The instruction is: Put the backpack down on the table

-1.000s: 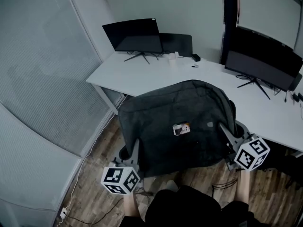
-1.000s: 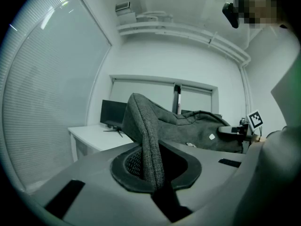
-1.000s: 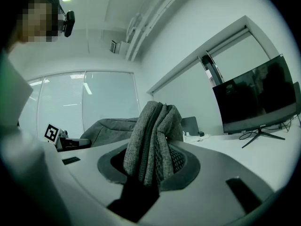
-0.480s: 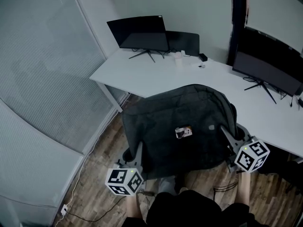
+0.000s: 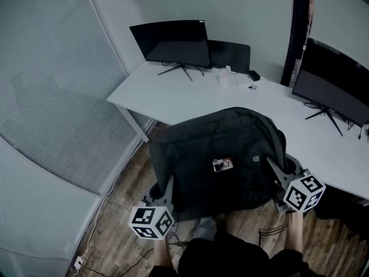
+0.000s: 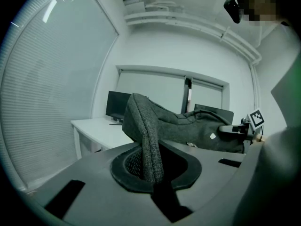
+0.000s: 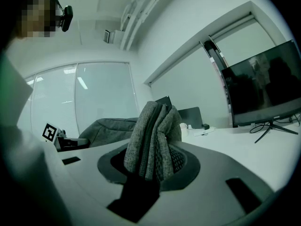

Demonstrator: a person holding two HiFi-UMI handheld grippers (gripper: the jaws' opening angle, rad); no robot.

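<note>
A dark grey backpack (image 5: 219,154) hangs stretched between my two grippers, in front of the white L-shaped table (image 5: 173,94) and over the wooden floor. My left gripper (image 5: 166,184) is shut on a fold of the backpack's left edge (image 6: 146,140). My right gripper (image 5: 272,167) is shut on a bunched thick fold of the backpack's right side (image 7: 153,142). A small light tag (image 5: 222,164) shows on the backpack's upper face. The far part of the bag overlaps the table's near edge in the head view; whether it touches the table I cannot tell.
Two dark monitors (image 5: 170,42) stand at the table's far left, a larger one (image 5: 334,79) on the right arm of the table. Small white items (image 5: 223,77) lie near the wall. A frosted glass partition (image 5: 52,97) stands at left. A cable (image 5: 104,258) runs along the floor.
Both grippers with the backpack have moved forward toward the table and slightly down. The backpack still hangs between them, held the same way.
</note>
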